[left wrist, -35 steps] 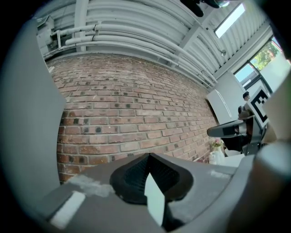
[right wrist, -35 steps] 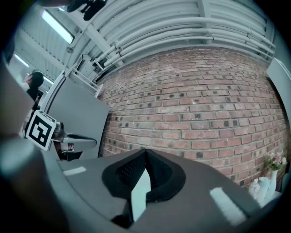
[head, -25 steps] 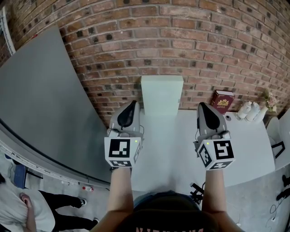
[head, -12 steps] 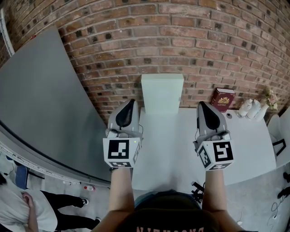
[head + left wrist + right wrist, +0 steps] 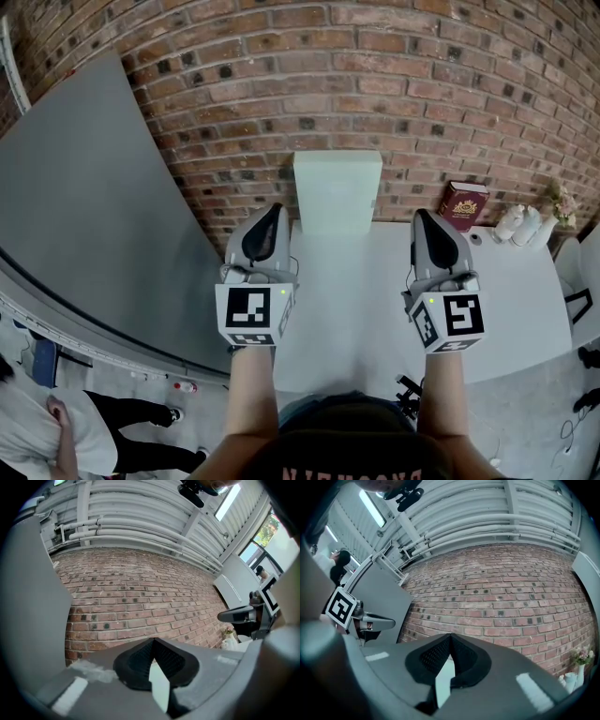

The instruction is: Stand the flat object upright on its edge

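Note:
A pale, flat box (image 5: 336, 192) stands upright against the brick wall at the back of the white table (image 5: 352, 309). A dark red book (image 5: 462, 204) leans on the wall to its right. My left gripper (image 5: 272, 212) hovers over the table's left edge, just left of the box, shut with nothing in it. My right gripper (image 5: 424, 217) hangs between the box and the book, also shut and empty. In the left gripper view the jaws (image 5: 153, 641) meet in front of bare brick. The right gripper view shows its jaws (image 5: 450, 637) pressed together the same way.
Small white vases (image 5: 518, 225) and a flower sprig (image 5: 555, 204) stand at the table's back right. A big grey panel (image 5: 84, 206) slants along the left. Brick wall (image 5: 375, 84) closes the back. A person (image 5: 47, 427) stands on the floor at lower left.

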Available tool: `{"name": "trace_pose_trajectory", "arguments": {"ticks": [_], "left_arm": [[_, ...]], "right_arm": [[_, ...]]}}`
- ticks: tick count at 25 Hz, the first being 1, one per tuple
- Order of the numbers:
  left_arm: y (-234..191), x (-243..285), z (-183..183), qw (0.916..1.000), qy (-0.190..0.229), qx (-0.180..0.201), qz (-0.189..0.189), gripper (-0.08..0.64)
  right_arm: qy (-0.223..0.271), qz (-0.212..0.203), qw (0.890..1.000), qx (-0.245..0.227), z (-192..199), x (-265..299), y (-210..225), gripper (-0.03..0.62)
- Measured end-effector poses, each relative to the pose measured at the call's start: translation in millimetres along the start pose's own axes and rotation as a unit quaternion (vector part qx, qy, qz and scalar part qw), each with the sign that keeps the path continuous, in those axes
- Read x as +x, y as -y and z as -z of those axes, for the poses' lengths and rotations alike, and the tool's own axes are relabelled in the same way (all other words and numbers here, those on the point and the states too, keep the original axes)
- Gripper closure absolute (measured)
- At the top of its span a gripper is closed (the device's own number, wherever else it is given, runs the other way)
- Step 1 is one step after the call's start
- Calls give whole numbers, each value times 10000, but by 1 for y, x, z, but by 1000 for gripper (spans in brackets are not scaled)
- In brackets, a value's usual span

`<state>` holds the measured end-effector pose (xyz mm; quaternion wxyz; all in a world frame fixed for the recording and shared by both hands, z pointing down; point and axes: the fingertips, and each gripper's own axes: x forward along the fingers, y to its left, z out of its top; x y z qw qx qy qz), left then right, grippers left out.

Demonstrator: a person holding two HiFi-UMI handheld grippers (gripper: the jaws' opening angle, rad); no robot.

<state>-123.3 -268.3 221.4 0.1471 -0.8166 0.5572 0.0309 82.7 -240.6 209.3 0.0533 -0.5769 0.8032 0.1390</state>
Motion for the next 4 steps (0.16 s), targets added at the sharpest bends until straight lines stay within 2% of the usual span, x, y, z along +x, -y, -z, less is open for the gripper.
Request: {"name": "trace_pose_trajectory", "arguments": {"ticks": [4], "left_arm": [[0,1,2,10000,-6,-24,-19,560]], "right_arm": [[17,-15,10000,4,3,1,0,592]]}}
